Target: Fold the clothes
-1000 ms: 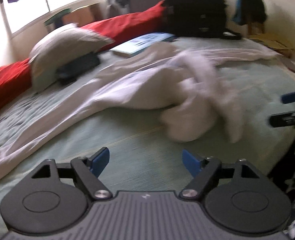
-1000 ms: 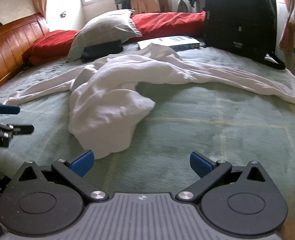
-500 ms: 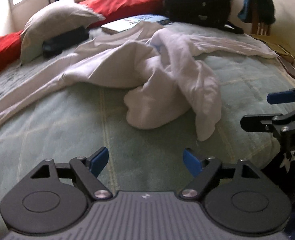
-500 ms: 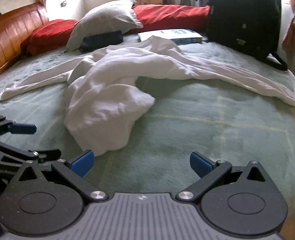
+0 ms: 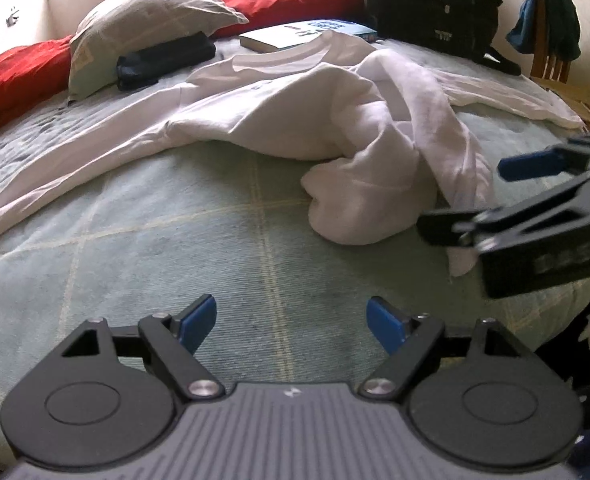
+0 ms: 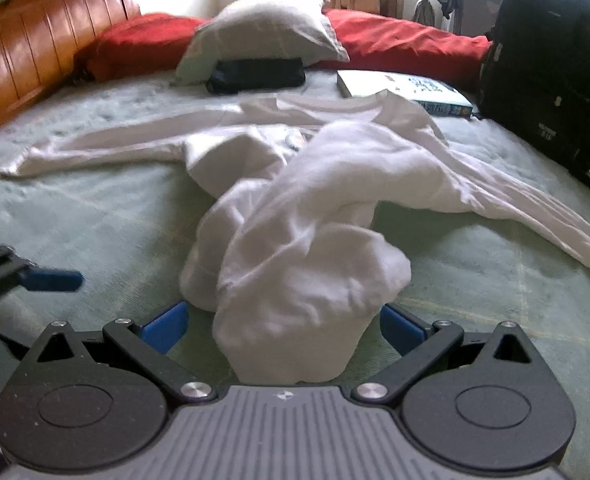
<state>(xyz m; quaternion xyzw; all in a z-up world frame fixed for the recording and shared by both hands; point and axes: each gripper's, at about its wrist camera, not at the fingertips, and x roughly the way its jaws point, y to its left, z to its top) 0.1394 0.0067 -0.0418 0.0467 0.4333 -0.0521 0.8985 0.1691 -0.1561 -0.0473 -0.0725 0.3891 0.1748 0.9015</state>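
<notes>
A white long-sleeved shirt (image 5: 295, 112) lies crumpled on the green bedspread (image 5: 175, 248), sleeves spread to both sides and its hem bunched toward me. My left gripper (image 5: 293, 322) is open over bare bedspread, short of the bunched hem. My right gripper (image 6: 283, 330) is open with the bunched hem of the shirt (image 6: 303, 264) lying between its blue pads, which stand apart from the cloth. Each gripper shows in the other's view: the right gripper (image 5: 479, 196) at the right edge, the left gripper (image 6: 51, 280) at the left edge.
At the bed's far side lie a grey pillow (image 6: 263, 36) on a dark pouch (image 6: 255, 74), red cushions (image 6: 407, 44), a book (image 6: 407, 88) and a black backpack (image 6: 551, 80). A wooden headboard (image 6: 35, 64) is at left. A chair with clothes (image 5: 551, 36) stands right.
My right gripper has moved left and forward, so the shirt's bunched hem now lies between its pads. The left gripper's view has swung a little; the right gripper looms larger in it.
</notes>
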